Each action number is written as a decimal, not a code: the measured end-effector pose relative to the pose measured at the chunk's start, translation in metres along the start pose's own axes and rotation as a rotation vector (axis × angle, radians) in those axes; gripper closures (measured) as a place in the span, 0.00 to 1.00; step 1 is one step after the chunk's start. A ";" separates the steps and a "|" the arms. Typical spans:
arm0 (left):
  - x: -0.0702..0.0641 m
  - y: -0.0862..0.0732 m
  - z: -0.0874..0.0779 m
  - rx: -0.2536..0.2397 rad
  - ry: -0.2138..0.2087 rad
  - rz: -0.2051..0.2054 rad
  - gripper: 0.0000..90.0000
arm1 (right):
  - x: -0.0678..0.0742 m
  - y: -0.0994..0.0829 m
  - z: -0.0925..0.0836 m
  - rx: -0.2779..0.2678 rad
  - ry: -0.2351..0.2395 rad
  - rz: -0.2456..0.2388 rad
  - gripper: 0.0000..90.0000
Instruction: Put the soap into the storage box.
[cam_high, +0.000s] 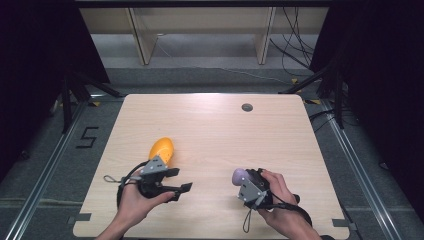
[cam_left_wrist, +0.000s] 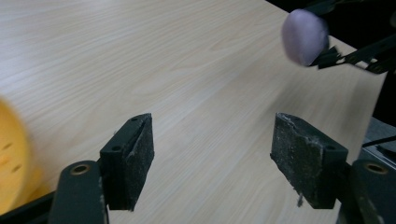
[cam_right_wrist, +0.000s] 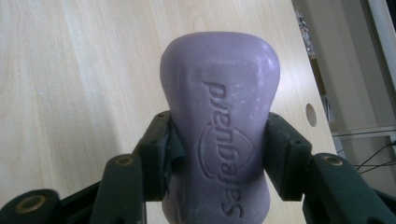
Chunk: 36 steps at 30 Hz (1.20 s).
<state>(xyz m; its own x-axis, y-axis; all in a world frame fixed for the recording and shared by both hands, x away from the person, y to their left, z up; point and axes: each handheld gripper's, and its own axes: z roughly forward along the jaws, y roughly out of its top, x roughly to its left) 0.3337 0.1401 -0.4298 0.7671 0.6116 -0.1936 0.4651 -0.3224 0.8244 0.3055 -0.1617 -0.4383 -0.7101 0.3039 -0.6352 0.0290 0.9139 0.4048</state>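
A purple bar of soap (cam_right_wrist: 219, 121) with an embossed brand name stands between the two pads of my right gripper (cam_right_wrist: 219, 158), which is shut on its sides. In the high view that soap (cam_high: 238, 175) sticks out of the right gripper (cam_high: 246, 183) near the table's front right, and it shows blurred in the left gripper view too (cam_left_wrist: 304, 36). My left gripper (cam_high: 182, 180) points right, held above the table, open with nothing between its pads (cam_left_wrist: 135, 158). An orange rounded object (cam_high: 162, 150) lies just behind the left gripper, and its yellow edge (cam_left_wrist: 11, 163) shows with small holes.
The light wooden table (cam_high: 210, 130) has a round cable hole (cam_high: 247, 107) at the back. Dark stands and cables sit on the floor around it, with a shelf frame behind.
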 end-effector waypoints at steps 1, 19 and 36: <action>0.000 0.000 0.000 0.000 0.000 0.000 0.33 | -0.001 0.000 0.001 -0.014 0.003 -0.034 0.56; -0.039 0.055 0.062 0.078 -0.186 0.007 0.41 | 0.001 -0.002 0.003 -0.019 0.001 -0.040 0.56; -0.048 0.062 0.102 0.105 -0.252 -0.070 0.46 | 0.001 -0.002 0.000 -0.034 -0.007 -0.027 0.56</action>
<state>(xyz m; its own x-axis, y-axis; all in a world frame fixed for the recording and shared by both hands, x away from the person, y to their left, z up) 0.3713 0.0170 -0.4240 0.8110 0.4404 -0.3851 0.5541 -0.3669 0.7473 0.3049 -0.1626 -0.4399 -0.7054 0.2811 -0.6507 -0.0144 0.9121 0.4097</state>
